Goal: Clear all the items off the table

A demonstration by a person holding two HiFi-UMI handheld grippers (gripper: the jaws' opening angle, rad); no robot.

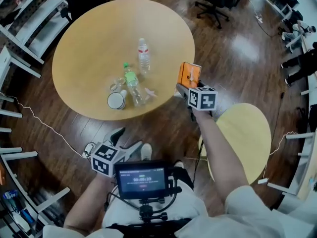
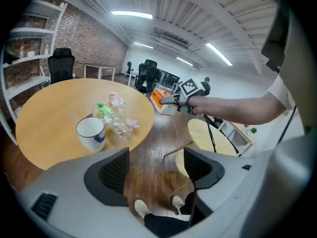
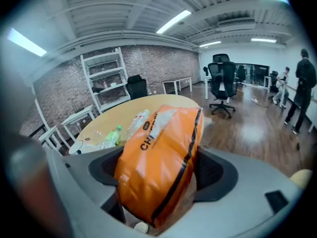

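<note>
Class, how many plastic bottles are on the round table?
2: a red-labelled bottle near the middle of the table, and a green-capped bottle lying beside the mug. Clear clutter there may hide another.

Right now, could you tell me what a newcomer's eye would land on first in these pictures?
The bright orange snack bag clamped in the right gripper, at the round table's right edge, stands out first. Then the small cluster near the table's front: a white mug, a lying green-capped bottle and an upright clear bottle. The left gripper hangs open and empty by the person's lap.
</note>
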